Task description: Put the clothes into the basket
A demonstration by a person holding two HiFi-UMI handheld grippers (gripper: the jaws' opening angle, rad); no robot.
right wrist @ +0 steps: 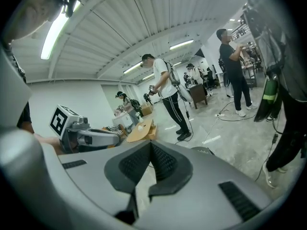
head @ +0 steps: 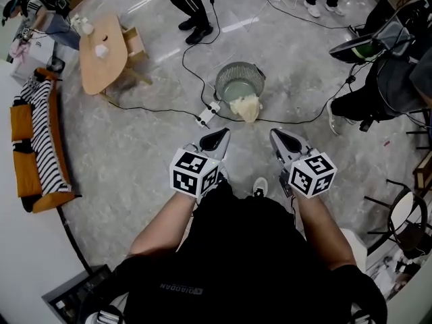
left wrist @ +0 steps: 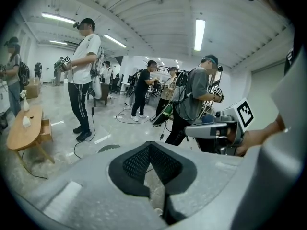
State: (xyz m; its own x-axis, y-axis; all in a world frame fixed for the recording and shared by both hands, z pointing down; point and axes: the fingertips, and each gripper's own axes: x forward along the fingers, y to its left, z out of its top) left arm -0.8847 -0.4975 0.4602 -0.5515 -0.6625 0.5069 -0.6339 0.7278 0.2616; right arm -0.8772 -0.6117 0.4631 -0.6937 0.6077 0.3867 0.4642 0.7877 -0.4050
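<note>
Cream cloth (head: 246, 108) droops over the round grey mesh basket's (head: 240, 68) rim, prob needs a push in. Left gripper (head: 217, 140) & right gripper (head: 286, 140) idle, jaws pressed together, empty.

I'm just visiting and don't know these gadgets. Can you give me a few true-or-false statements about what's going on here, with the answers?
1. The left gripper and the right gripper are both shut with nothing between the jaws. True.
2. The basket stands on the wooden table. False: it stands on the floor ahead of the person, and the table is off to the left.
3. A pale cloth lies at the basket's near rim. True.
4. The left gripper carries a striped garment. False: it is empty. The striped fabric lies on the orange sofa at the far left.
</note>
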